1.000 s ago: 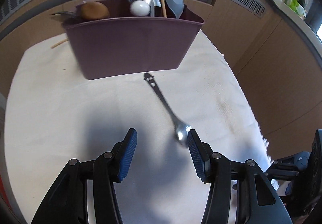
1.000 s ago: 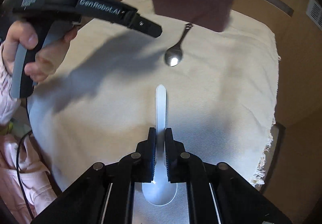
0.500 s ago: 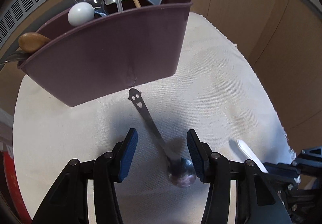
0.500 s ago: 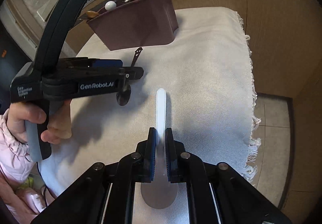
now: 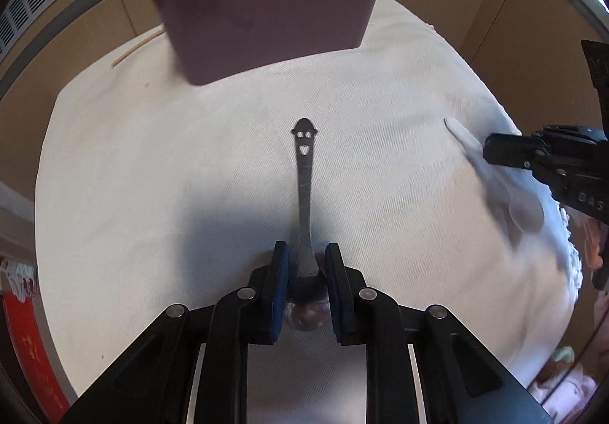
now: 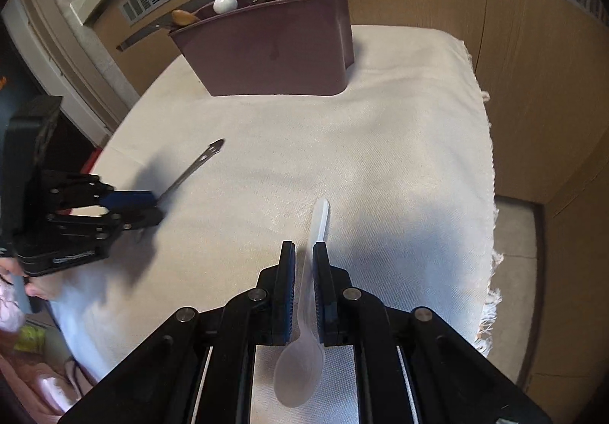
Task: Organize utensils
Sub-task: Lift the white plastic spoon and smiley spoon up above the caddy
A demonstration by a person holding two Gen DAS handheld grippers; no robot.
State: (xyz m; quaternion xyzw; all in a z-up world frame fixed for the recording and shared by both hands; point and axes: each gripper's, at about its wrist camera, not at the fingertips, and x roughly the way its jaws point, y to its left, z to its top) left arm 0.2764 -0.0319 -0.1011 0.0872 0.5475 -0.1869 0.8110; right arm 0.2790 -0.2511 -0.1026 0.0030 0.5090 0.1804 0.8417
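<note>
White cloth [image 6: 399, 142], wooden cabinets [image 6: 533, 62]

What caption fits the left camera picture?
Left gripper closing around a smiley-handled metal spoon before the maroon utensil holder.

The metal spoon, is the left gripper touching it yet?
Cannot tell. In the left wrist view the left gripper's blue pads flank the metal spoon's neck closely, but neither contact nor gap shows plainly.

the left gripper [image 5: 306, 252] now narrows its fingers around the metal spoon [image 5: 304, 176], whose bowl sits between the pads instead of beside the right pad. the handle points straight ahead of the fingertips.
</note>
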